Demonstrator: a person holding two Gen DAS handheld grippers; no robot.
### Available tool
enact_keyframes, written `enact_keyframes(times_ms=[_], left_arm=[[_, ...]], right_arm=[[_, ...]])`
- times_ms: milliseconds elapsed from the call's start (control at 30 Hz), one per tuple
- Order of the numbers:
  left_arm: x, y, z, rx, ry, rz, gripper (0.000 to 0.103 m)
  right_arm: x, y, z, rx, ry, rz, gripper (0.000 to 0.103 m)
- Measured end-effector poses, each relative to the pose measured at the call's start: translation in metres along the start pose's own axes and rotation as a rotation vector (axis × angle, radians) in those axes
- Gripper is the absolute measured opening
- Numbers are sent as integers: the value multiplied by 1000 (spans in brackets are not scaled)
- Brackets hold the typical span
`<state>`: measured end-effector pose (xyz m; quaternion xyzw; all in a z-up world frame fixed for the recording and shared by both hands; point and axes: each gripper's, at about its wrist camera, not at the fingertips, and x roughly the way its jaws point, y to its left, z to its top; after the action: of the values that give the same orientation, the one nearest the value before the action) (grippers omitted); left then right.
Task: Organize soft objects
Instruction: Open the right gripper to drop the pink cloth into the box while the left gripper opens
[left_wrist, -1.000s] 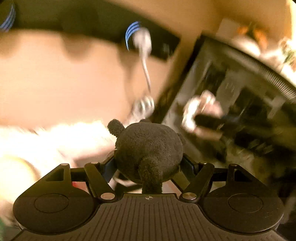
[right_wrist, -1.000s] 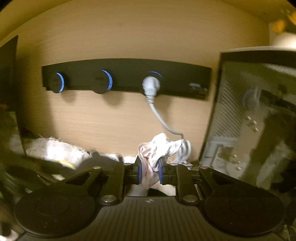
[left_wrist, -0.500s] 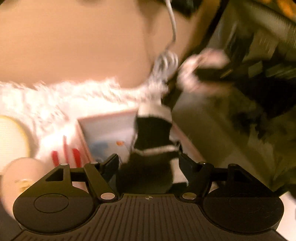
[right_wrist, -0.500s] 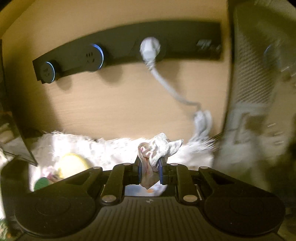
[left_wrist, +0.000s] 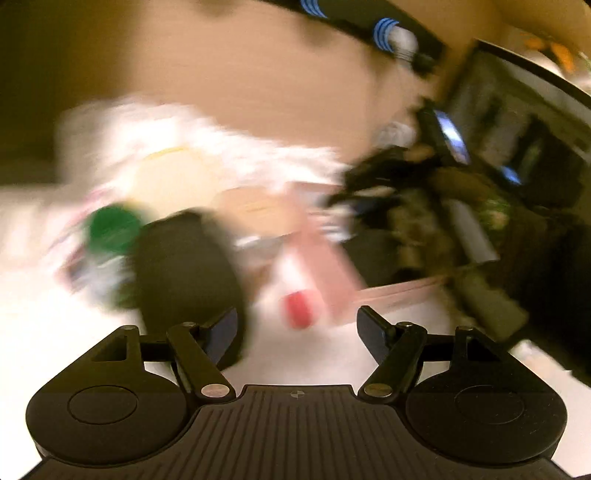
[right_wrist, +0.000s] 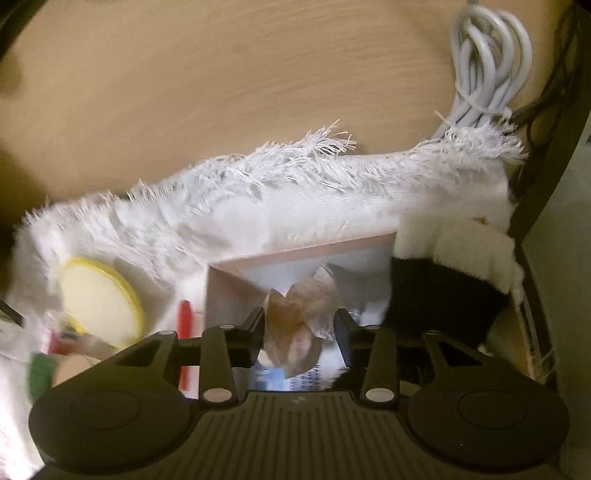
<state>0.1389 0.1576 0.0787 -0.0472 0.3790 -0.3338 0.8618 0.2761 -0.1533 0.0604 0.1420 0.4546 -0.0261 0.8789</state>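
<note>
Right gripper (right_wrist: 300, 325) pinching crumpled pinkish cloth (right_wrist: 301, 317), hanging directly above pink-rimmed box (right_wrist: 295, 251) on white fringed mat (right_wrist: 258, 192); black-and-white plush (right_wrist: 443, 280) lying in box at right. Left gripper (left_wrist: 297, 325) gaping wide, holding nothing, view blurring.

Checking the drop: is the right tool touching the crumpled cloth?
Cannot tell: in the right wrist view the right tool stands part-open around the crumpled cloth, contact unclear.

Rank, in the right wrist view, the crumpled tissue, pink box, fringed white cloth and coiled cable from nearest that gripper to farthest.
1. Crumpled tissue, between the jaws.
2. Pink box, just beyond, below it.
3. Fringed white cloth, behind the box.
4. Coiled grey cable, far upper right.
</note>
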Motion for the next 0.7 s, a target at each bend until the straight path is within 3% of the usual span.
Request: enact_keyframes(times_ms=[100, 167, 233, 300, 400, 467, 567, 700], left_arm=[[-27, 40, -17, -99, -37, 87, 76], [-43, 72, -21, -177, -63, 147, 76], [-56, 98, -19, -234, -85, 201, 76], [-61, 121, -14, -276, -111, 235, 76], [-56, 145, -1, -249, -135, 256, 76], [-45, 153, 11, -170, -106, 277, 76], [-31, 159, 21, -95, -88, 232, 76], [-5, 166, 32, -80, -53, 215, 80]], right_arm=[[-8, 16, -9, -112, -45, -92, 46], [-15, 31, -15, -200, -84, -206, 48], [-30, 43, -24, -274, -155, -300, 49], [-49, 53, -33, -323, -234, -340, 53], [-80, 62, -42, -333, -327, -319, 64], [-95, 62, -44, -308, -317, -249, 66], [-114, 56, -45, -226, -285, -166, 66], [-137, 48, -51, -141, -299, -78, 66]])
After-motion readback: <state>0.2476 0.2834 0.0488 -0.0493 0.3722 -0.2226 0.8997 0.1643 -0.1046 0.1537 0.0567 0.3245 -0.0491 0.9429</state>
